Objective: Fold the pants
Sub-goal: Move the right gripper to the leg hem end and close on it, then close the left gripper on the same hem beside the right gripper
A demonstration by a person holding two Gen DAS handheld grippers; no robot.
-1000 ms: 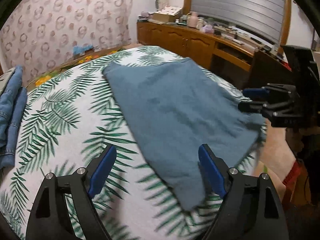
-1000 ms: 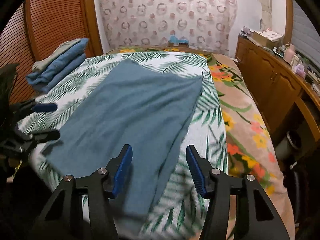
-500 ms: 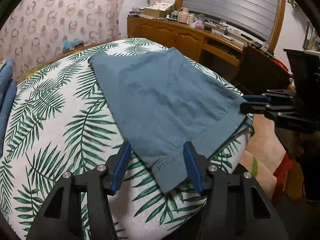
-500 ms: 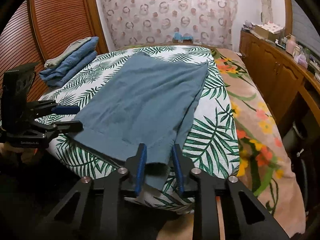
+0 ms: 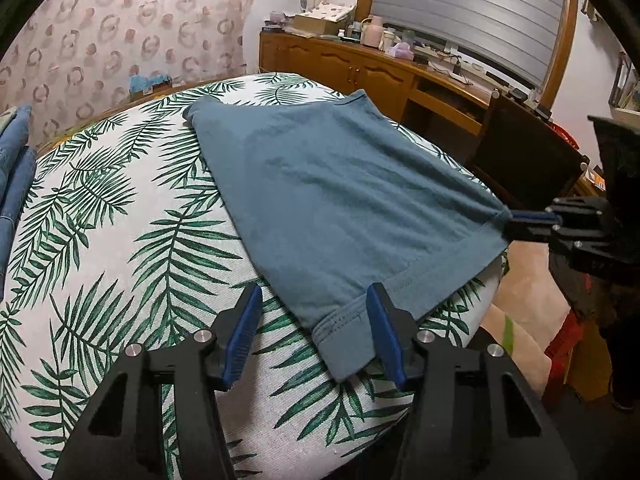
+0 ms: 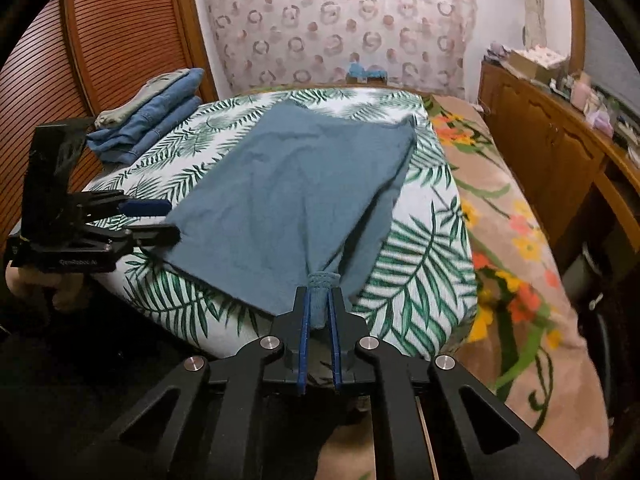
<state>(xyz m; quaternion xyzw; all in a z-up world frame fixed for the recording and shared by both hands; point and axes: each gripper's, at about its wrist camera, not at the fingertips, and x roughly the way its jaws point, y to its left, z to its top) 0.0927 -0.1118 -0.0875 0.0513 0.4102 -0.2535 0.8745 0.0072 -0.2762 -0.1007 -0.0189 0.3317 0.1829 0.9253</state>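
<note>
The teal-blue cotton pants (image 5: 340, 196) lie spread flat across the middle of the white bedspread printed with green palm leaves (image 5: 120, 248), hem toward the bottom of both frames. In the right wrist view, lower centre, the right gripper (image 6: 319, 304) has its blue-padded fingers (image 6: 305, 312) pinched together on the bunched hem corner of the pants (image 6: 288, 200), the stitched edge poking up just above the fingertips and the cloth pulled into a taut ridge running up the frame from there. In the left wrist view that same right gripper (image 5: 516, 222) shows at the right edge, clamped on the far hem corner. At the bottom of that view the left gripper (image 5: 314, 316) stands with fingers wide apart, the other hem corner lying between them: the right blue pad (image 5: 382, 332) sits just against the cloth edge, the left pad (image 5: 244, 328) over bare bedspread beside it. At the left edge of the right wrist view, the left gripper (image 6: 164, 220) shows side-on, fingers parted around the hem edge. A stack of folded blue denim clothes (image 6: 152, 120) rests in the upper left of that view, well apart from the pants.
</note>
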